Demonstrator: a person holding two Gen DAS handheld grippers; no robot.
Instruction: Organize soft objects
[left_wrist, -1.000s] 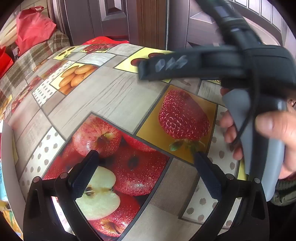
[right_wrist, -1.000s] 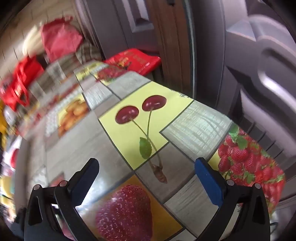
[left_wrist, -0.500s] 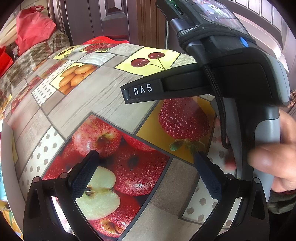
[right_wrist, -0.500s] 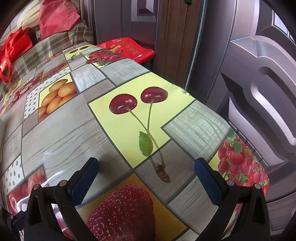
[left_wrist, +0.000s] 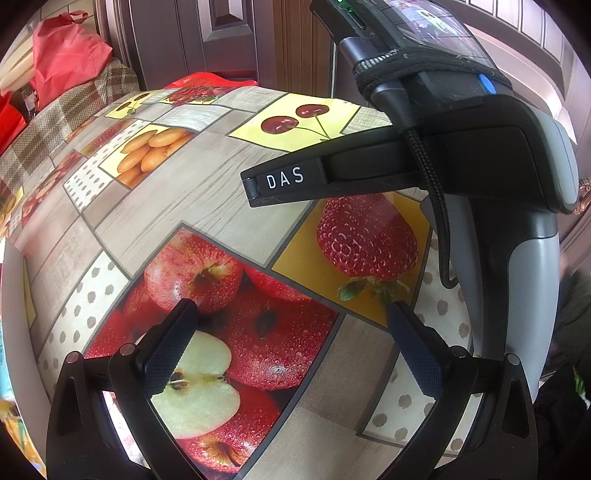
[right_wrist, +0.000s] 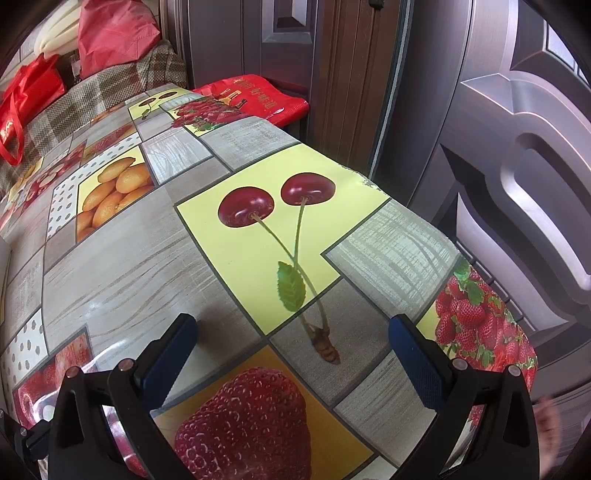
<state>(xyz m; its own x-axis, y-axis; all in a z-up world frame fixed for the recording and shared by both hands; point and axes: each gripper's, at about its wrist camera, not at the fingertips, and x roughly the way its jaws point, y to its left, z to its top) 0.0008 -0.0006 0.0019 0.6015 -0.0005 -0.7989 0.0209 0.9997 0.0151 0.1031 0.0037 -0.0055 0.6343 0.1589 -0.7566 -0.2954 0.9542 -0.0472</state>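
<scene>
Since a second ago, our right gripper (left_wrist: 255, 186), black, grey-handled, marked "DAS", has steadied from a blur in the left wrist view; our left gripper (left_wrist: 291, 345) gapes empty over the glossy fruit-print tablecloth (left_wrist: 207, 199). Right wrist view: jaws apart, red printed bag (right_wrist: 258, 98) by brown panelled doors (right_wrist: 517, 147); soft objects unseen.

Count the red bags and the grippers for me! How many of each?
Red bags: 3 (red bag with handles, puffy red bag, flat red bag past the far end of the table)
Grippers: 2 (left gripper, right gripper, both open)
Total: 5
</scene>
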